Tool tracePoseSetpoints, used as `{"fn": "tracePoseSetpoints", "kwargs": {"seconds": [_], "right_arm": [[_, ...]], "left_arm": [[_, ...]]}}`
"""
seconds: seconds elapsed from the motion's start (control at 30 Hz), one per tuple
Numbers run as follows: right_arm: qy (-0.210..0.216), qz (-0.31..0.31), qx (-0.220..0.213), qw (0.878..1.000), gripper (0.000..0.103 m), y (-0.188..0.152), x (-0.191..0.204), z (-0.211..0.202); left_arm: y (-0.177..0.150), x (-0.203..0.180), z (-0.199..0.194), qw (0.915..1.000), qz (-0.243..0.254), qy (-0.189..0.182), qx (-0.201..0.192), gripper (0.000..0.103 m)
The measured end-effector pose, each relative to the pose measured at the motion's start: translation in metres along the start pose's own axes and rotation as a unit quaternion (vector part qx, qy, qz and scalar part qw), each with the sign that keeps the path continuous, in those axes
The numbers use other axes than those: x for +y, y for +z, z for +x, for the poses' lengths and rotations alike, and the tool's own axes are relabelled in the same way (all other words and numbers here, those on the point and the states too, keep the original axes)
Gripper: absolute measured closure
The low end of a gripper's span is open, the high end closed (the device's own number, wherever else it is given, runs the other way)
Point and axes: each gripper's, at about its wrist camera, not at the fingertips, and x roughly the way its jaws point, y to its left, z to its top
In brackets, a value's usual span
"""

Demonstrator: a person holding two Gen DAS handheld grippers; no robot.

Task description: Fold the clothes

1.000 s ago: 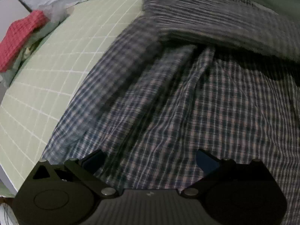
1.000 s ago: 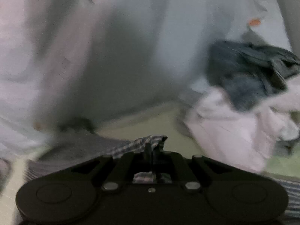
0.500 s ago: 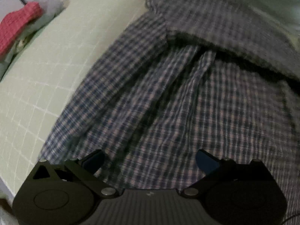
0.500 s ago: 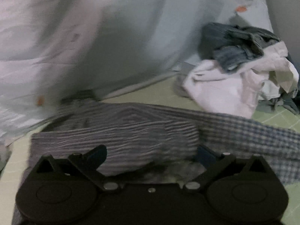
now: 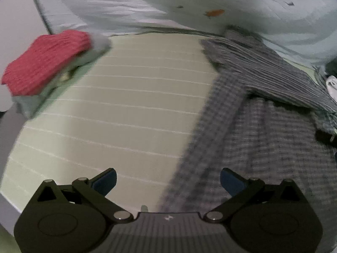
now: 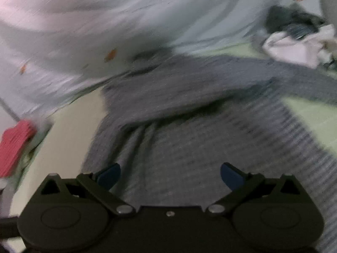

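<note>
A blue-grey checked shirt (image 5: pixel 263 143) lies spread on the pale green grid mat (image 5: pixel 130 113), with one part folded across its top. My left gripper (image 5: pixel 168 181) is open and empty, low over the shirt's left edge. In the right wrist view the shirt (image 6: pixel 189 147) fills the middle, blurred. My right gripper (image 6: pixel 170 176) is open and empty above the shirt's body.
A red knitted garment (image 5: pixel 46 61) on folded clothes sits at the mat's far left, also in the right wrist view (image 6: pixel 14 145). A pile of white and dark clothes (image 6: pixel 299 40) lies far right. A pale sheet (image 5: pixel 189 2) hangs behind.
My right gripper let go of the shirt's edge, opened, and pulled back over the shirt. My left gripper moved left, now over the shirt's left edge and the mat.
</note>
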Motion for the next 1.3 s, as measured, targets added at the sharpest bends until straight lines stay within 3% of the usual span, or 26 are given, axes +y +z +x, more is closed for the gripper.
{"fn": "tracePoseSetpoints", "kwargs": {"seconds": [0.13, 0.23, 0.33, 0.53, 0.63, 0.67, 0.83, 1.0, 1.3], "right_arm": [[0.052, -0.005, 0.048, 0.997, 0.027, -0.032, 0.052, 0.015], [0.091, -0.013, 0.083, 0.992, 0.035, -0.050, 0.083, 0.027], [0.115, -0.005, 0.124, 0.986, 0.056, -0.065, 0.100, 0.040], [0.131, -0.002, 0.158, 0.979, 0.068, -0.085, 0.111, 0.052], [0.139, 0.000, 0.157, 0.978, 0.087, -0.087, 0.110, 0.055], [0.142, 0.002, 0.154, 0.978, 0.099, -0.087, 0.110, 0.056], [0.173, 0.008, 0.118, 0.978, 0.101, -0.076, 0.098, 0.032], [0.209, 0.023, 0.095, 0.973, 0.101, -0.055, 0.070, -0.002], [0.173, 0.019, 0.084, 0.981, 0.101, -0.036, 0.006, -0.025]], "left_arm": [[0.000, 0.052, -0.010, 0.9996, -0.008, 0.023, -0.013, 0.000], [0.001, 0.084, -0.015, 0.9992, -0.022, 0.029, -0.017, 0.000], [0.000, 0.105, -0.012, 0.9988, -0.039, 0.028, -0.011, 0.000], [0.001, 0.120, -0.010, 0.9989, -0.044, 0.012, -0.007, 0.000], [0.000, 0.117, -0.007, 0.9995, -0.032, 0.000, -0.005, 0.000], [-0.001, 0.113, -0.007, 0.9996, -0.027, -0.003, -0.004, 0.000], [-0.007, 0.094, -0.013, 0.9999, -0.006, -0.011, -0.005, 0.000], [-0.012, 0.072, -0.015, 0.9997, -0.016, -0.016, -0.001, 0.000], [-0.032, -0.007, -0.008, 0.9983, -0.004, -0.050, 0.030, 0.000]]}}
